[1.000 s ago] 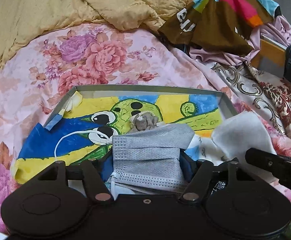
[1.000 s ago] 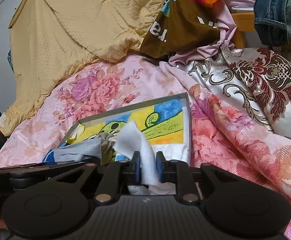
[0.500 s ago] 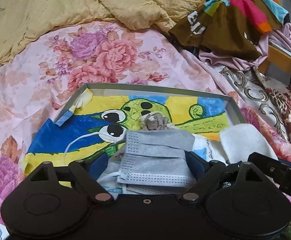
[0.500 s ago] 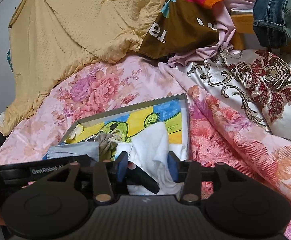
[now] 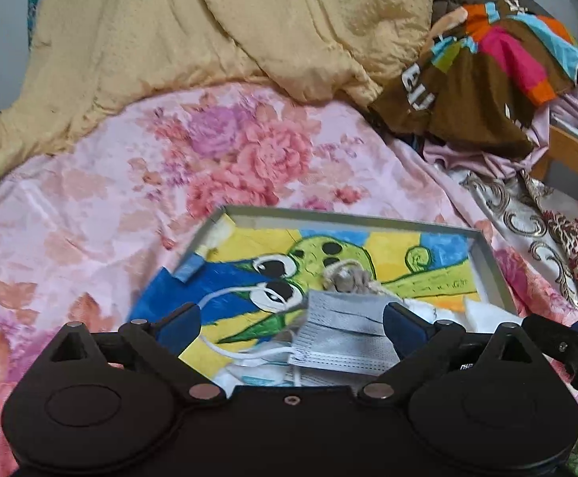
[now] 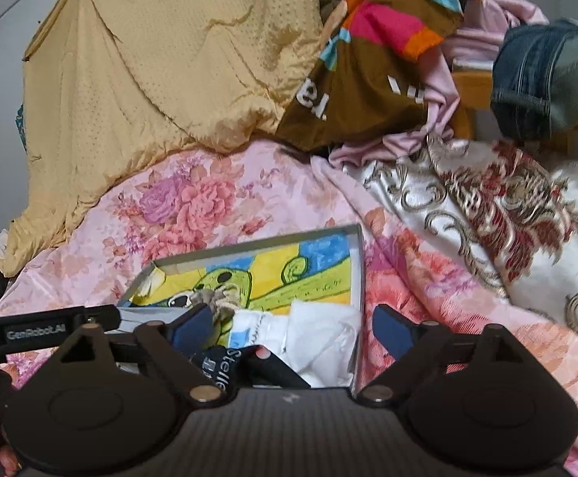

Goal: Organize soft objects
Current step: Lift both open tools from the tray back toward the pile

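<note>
Both grippers, left (image 5: 292, 325) and right (image 6: 292, 326), have just been opening, freeing the mask (image 5: 344, 338) and cloth (image 6: 321, 338). Both lie loose in the tray (image 5: 487, 266), jaws spread wide

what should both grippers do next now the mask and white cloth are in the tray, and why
Probably lift both away. The left gripper and right gripper have just been opening; the grey mask and white cloth lie loose in the tray, pads clear of them.
</note>
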`<action>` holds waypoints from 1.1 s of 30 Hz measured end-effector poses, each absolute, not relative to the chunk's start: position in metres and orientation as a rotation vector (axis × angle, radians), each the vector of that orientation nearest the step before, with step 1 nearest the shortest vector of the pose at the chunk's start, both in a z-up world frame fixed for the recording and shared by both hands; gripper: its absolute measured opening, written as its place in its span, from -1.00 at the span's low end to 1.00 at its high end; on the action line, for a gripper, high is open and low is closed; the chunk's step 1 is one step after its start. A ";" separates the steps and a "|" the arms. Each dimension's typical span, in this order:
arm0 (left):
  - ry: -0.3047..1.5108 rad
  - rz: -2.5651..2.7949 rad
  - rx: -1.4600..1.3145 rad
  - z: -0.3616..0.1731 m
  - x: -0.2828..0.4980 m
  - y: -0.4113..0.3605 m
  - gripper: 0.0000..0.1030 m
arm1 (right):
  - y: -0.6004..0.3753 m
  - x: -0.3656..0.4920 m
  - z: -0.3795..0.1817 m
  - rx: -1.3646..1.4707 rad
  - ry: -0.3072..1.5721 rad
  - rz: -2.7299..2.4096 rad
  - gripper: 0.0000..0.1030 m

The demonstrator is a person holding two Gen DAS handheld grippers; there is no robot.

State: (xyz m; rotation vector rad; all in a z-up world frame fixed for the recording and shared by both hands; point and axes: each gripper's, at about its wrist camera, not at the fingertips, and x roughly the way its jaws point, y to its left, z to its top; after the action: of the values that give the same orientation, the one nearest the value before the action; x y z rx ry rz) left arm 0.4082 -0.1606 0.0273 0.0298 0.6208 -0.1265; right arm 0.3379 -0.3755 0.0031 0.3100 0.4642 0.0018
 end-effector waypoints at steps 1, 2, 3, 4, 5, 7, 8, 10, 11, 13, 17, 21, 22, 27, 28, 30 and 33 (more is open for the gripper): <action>0.613 -0.125 0.029 0.031 0.405 -0.159 0.98 | -0.375 0.335 0.006 0.305 0.458 0.001 0.85; 0.604 -0.124 0.030 0.035 0.400 -0.158 0.98 | -0.374 0.332 0.009 0.303 0.453 0.001 0.86; 0.593 -0.124 0.029 0.039 0.396 -0.156 0.98 | -0.373 0.329 0.011 0.301 0.448 0.002 0.88; 0.585 -0.125 0.028 0.043 0.392 -0.154 0.98 | -0.372 0.326 0.014 0.298 0.442 0.003 0.90; 0.579 -0.127 0.026 0.046 0.388 -0.152 0.98 | -0.371 0.321 0.016 0.296 0.436 0.004 0.91; 0.571 -0.130 0.023 0.053 0.377 -0.147 0.98 | -0.368 0.313 0.022 0.288 0.422 0.005 0.96; 0.567 -0.132 0.021 0.056 0.372 -0.144 0.98 | -0.365 0.307 0.025 0.282 0.413 0.005 0.97; 0.557 -0.138 0.016 0.061 0.361 -0.138 0.98 | -0.362 0.297 0.031 0.266 0.401 0.004 0.99; 0.551 -0.139 0.013 0.064 0.355 -0.134 0.98 | -0.359 0.291 0.035 0.258 0.395 0.005 0.99; 0.543 -0.135 0.010 0.069 0.342 -0.127 0.98 | -0.355 0.279 0.041 0.255 0.386 0.014 0.99; 0.524 -0.129 0.002 0.078 0.315 -0.111 0.98 | -0.343 0.254 0.055 0.233 0.353 0.029 0.99; 0.510 -0.135 -0.030 0.087 0.290 -0.095 0.98 | -0.327 0.229 0.064 0.176 0.315 0.038 0.99; 0.506 -0.141 -0.035 0.089 0.282 -0.092 0.98 | -0.322 0.221 0.065 0.165 0.302 0.041 0.99; 0.489 -0.166 -0.039 0.095 0.246 -0.078 0.98 | -0.302 0.186 0.066 0.097 0.252 0.040 0.99; 0.485 -0.169 -0.039 0.096 0.240 -0.076 0.98 | -0.299 0.180 0.067 0.088 0.243 0.039 0.99; 0.474 -0.171 -0.043 0.096 0.226 -0.068 0.98 | -0.295 0.169 0.067 0.084 0.232 0.038 0.99; 0.470 -0.169 -0.056 0.094 0.209 -0.057 0.98 | -0.288 0.148 0.063 0.068 0.220 0.035 0.99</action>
State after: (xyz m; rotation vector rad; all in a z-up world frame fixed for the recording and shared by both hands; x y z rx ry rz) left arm 0.2090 -0.0571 0.0943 -0.0559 0.4697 -0.1693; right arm 0.1485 -0.2878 0.0635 0.0681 0.2201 0.0351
